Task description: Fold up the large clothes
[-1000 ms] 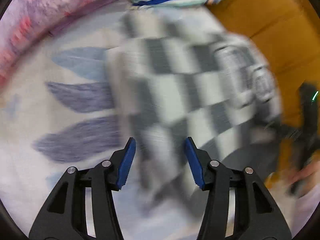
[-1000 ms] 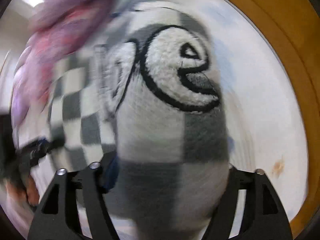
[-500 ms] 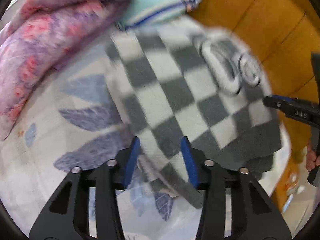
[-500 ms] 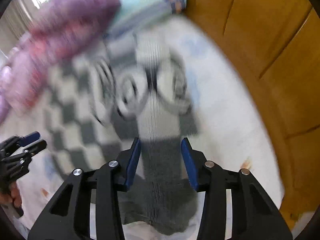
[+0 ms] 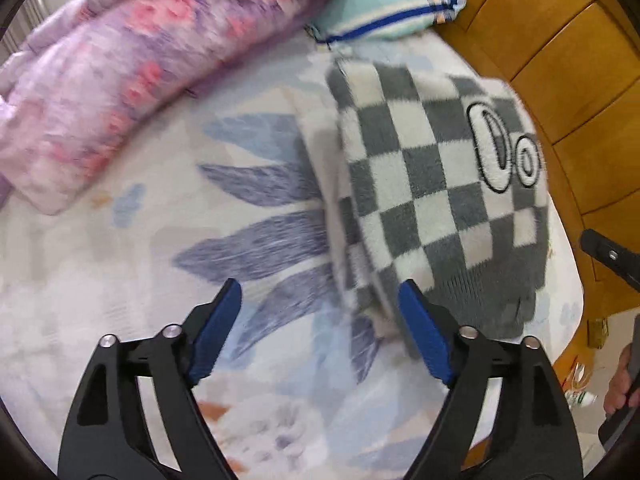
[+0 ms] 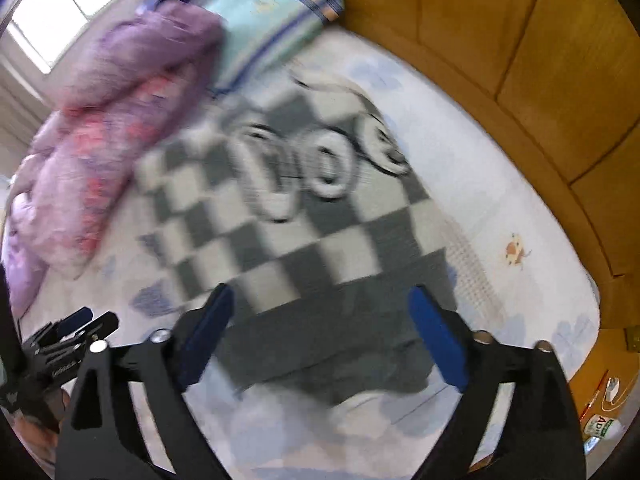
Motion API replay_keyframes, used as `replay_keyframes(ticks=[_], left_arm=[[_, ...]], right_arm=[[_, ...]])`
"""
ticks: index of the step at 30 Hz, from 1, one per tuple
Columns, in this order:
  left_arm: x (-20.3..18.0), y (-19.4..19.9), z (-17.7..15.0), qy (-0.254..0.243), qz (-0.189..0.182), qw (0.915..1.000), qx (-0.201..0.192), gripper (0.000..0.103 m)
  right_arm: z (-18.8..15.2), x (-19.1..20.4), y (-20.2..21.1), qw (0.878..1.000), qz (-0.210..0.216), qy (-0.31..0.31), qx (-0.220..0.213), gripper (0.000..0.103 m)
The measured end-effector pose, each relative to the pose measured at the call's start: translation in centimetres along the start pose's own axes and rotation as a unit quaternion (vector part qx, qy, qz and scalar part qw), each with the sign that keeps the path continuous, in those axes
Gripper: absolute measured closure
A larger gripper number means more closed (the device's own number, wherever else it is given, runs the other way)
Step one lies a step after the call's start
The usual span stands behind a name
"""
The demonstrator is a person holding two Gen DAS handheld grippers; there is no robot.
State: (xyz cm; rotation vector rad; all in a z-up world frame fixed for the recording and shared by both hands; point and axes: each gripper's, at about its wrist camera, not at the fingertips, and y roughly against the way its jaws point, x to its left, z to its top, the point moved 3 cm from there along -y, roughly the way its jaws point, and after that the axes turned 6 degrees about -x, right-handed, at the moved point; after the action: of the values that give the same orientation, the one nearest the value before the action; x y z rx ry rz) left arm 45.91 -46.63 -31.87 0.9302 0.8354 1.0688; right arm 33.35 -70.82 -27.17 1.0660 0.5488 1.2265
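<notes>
1. My left tongs (image 5: 320, 320) now stand spread wide with nothing between the blue pads; half a second ago they were narrow and pinching the sweater's edge. The near edge of the checkered sweater (image 5: 436, 200) lies just beside the right-hand pad, apart from it as far as I can tell.
2. My right tongs (image 6: 320, 324) are likewise gaping and hold nothing. A second ago the knit filled them; now the grey ribbed hem (image 6: 340, 344) rests flat on the bed just beyond the pads.
3. So I have let go on both sides, and the sweater has dropped out of the air and lies as a folded slab on the bedsheet (image 5: 120, 280), near the bed's right edge.
4. Its lettered patch (image 5: 504, 152) faces up, and a pale layer shows under the left edge, so I judge one fold is laid.
5. Farther off, the purple floral quilt (image 5: 120, 80) and the striped pillow (image 5: 384, 8) sit by the wooden headboard (image 5: 560, 60), well apart from my work.
6. I judge the next fold needs a fresh grip on the hem.
</notes>
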Motion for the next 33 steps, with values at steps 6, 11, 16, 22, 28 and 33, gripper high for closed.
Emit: replay_keyframes(ticks=[6,11,16,22,28,33], left_arm=[[3.1,11.1,-2.0,0.012,0.008,0.9985,-0.052,0.014],[5.8,22.1,-4.4,0.026,0.0,0.9929,-0.116,0.012],[7.8,30.4,-8.4,0.022,0.009,0.9856,-0.168,0.01],[10.4,37.8,-14.7,0.027,0.016,0.9754,-0.218,0.009],[12.2,40.5,-19.6,0.028,0.032,0.9758,-0.214,0.009],[12.6,40.2,-22.2,0.018,0.041,0.9784,-0.202,0.009]], right_arm=[[0.0,11.0,8.1,0.996,0.037,0.026,-0.072,0.008],[-2.9,16.6,16.2,0.987,0.041,0.052,-0.145,0.008],[-7.0,21.1,21.6,0.982,0.051,0.069,-0.168,0.008],[-11.8,24.5,25.5,0.977,0.05,0.089,-0.187,0.008],[-16.5,26.5,27.4,0.97,0.039,0.135,-0.201,0.008],[-19.1,27.4,27.8,0.969,0.034,0.144,-0.197,0.008]])
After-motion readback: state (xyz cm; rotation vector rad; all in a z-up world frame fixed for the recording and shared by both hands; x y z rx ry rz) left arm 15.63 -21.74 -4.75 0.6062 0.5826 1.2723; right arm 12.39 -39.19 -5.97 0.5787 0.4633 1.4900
